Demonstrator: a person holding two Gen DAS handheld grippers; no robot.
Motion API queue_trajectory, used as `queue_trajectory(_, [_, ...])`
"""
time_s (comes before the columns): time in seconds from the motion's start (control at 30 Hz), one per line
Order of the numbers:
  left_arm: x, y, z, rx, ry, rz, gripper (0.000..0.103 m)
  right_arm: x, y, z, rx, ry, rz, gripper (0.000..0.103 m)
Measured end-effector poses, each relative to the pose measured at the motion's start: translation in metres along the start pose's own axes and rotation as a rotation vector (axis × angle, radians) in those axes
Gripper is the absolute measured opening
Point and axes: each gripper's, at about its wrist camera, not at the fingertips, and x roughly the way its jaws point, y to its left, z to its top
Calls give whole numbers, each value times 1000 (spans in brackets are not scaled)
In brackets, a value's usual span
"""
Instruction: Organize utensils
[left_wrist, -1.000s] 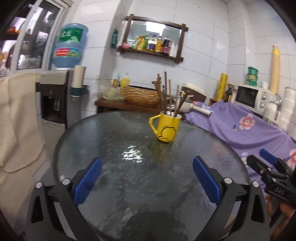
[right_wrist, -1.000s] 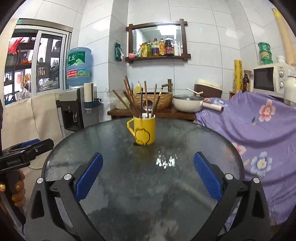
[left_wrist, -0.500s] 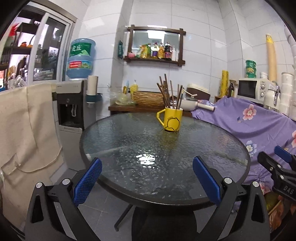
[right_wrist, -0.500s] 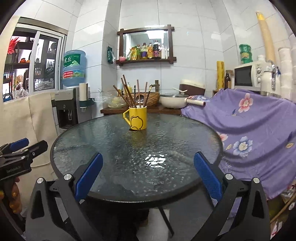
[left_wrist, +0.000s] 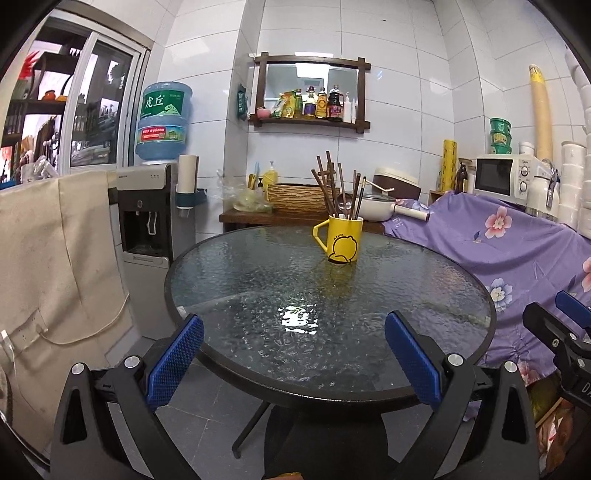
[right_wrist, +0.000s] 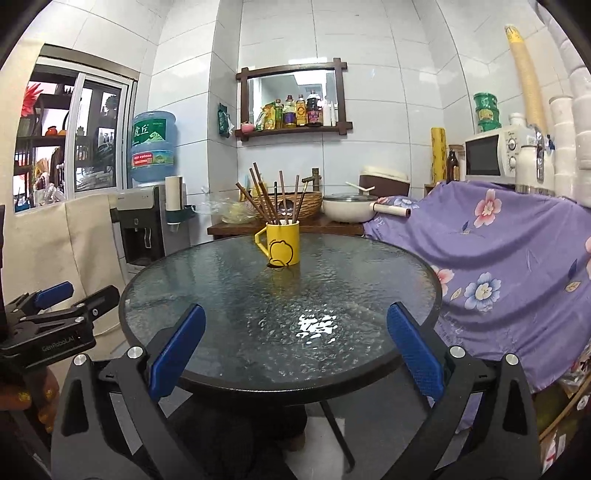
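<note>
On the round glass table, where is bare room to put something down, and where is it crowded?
The glass table is bare from its near rim up to the yellow mug, and on both sides of the mug. Only the far middle is taken, where the mug stands with chopsticks fanning out above it. The wooden side table behind is crowded with a basket and a pan.

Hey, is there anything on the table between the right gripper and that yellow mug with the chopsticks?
Nothing visible. The right gripper is open at the table's near edge, and only bare glass table lies between it and the yellow mug toward the far side. The left gripper is off to the left, out of that path.
</note>
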Motion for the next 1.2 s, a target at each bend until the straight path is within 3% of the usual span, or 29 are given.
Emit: queue_trajectory(1.2, [1,4,1,-4,20,27,96,0,3,4,10,0,21,97])
